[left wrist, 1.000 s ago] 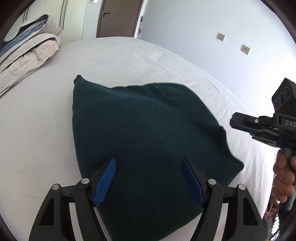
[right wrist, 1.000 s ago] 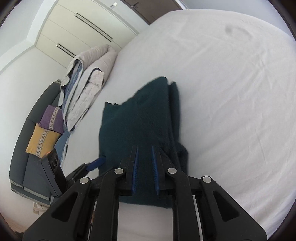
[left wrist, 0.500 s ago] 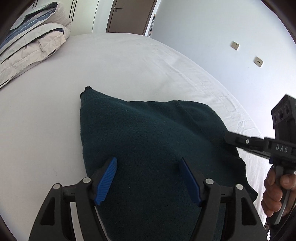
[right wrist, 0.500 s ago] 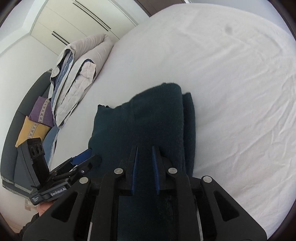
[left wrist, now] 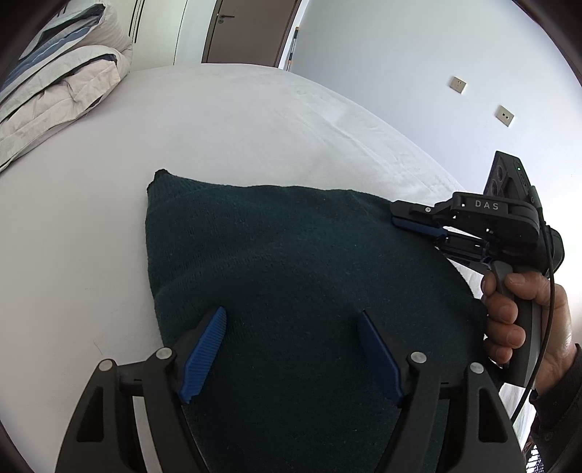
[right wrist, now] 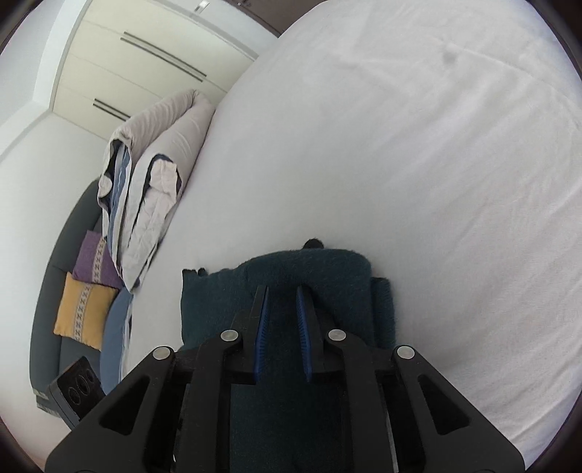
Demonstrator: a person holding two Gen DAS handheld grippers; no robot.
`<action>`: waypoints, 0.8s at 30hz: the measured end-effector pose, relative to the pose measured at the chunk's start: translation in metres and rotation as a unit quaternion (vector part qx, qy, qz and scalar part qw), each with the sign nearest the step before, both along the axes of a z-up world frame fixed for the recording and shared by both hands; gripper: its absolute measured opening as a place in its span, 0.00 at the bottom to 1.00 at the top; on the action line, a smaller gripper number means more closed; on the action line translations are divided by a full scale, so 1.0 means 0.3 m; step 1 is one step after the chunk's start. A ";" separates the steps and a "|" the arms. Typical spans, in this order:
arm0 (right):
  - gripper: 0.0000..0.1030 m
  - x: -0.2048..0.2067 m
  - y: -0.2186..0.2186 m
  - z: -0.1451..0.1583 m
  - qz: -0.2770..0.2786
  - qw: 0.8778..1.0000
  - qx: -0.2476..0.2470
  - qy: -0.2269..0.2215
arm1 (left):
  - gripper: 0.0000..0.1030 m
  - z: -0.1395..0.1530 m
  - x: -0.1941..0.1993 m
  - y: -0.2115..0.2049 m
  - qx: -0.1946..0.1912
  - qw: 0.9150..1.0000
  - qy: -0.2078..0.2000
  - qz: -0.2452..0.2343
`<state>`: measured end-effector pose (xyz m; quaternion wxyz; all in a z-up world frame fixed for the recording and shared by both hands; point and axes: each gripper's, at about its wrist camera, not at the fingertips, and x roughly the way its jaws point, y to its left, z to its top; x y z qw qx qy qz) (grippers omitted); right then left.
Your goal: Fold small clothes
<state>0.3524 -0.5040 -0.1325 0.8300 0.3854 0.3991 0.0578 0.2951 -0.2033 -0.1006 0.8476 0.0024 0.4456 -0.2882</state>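
Observation:
A dark green knitted garment [left wrist: 291, 254] lies folded on the white bed [left wrist: 225, 120]. My left gripper [left wrist: 291, 314] hovers over its near part, jaws wide and still opening; the blue pads [left wrist: 203, 349] pinch nothing. At the garment's right edge, my right gripper [left wrist: 394, 214] is held by a person's hand [left wrist: 509, 313]. In the right wrist view that gripper [right wrist: 283, 291] is shut on a fold of the garment [right wrist: 327, 269], with dark cloth showing between its narrow blue pads. The folded layer bulges ahead of its tips.
A folded grey and blue duvet [left wrist: 54, 91] [right wrist: 145, 189] lies at the bed's far left. Beyond it a dark sofa holds a yellow cushion [right wrist: 83, 313] and a purple cushion [right wrist: 96, 262]. A brown door [left wrist: 247, 29] and a wardrobe [right wrist: 145, 72] stand behind.
My right gripper has come down and in towards the left one, carrying the garment's edge over itself. The garment now lies flatter and more folded. The left gripper edged forward.

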 end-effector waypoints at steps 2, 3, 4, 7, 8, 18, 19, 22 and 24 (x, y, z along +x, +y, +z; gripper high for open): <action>0.16 -0.060 -0.023 0.031 -0.032 0.999 -0.033 0.001 | 0.74 0.010 -0.010 0.010 -0.007 1.000 -0.005 0.002; 0.16 -0.088 -0.019 0.056 -0.031 0.999 -0.039 -0.009 | 0.74 0.015 -0.014 0.022 -0.014 1.000 -0.004 0.005; 0.17 -0.125 -0.010 0.084 -0.022 0.999 -0.039 -0.019 | 0.74 0.024 -0.021 0.037 -0.024 1.000 0.000 0.011; 0.24 -0.235 0.058 0.161 0.024 0.997 -0.038 -0.064 | 0.74 0.052 -0.052 0.085 -0.057 0.998 0.008 0.025; 0.37 -0.270 0.085 0.168 0.042 0.996 -0.037 -0.070 | 0.74 0.055 -0.064 0.093 -0.059 0.998 0.007 0.026; 0.59 -0.520 0.108 0.101 0.036 0.996 -0.068 -0.042 | 0.75 0.095 -0.176 0.183 -0.071 0.997 -0.026 0.034; 0.59 -0.537 0.097 0.119 0.034 0.996 -0.074 -0.043 | 0.75 0.106 -0.185 0.211 -0.076 0.996 -0.033 0.045; 0.59 -0.570 0.065 0.177 0.032 0.993 -0.096 -0.058 | 0.81 0.098 -0.162 0.266 -0.092 0.993 -0.014 0.070; 0.60 -0.560 0.030 0.177 0.039 0.995 -0.085 -0.044 | 0.81 0.064 -0.136 0.279 -0.094 0.992 0.017 0.079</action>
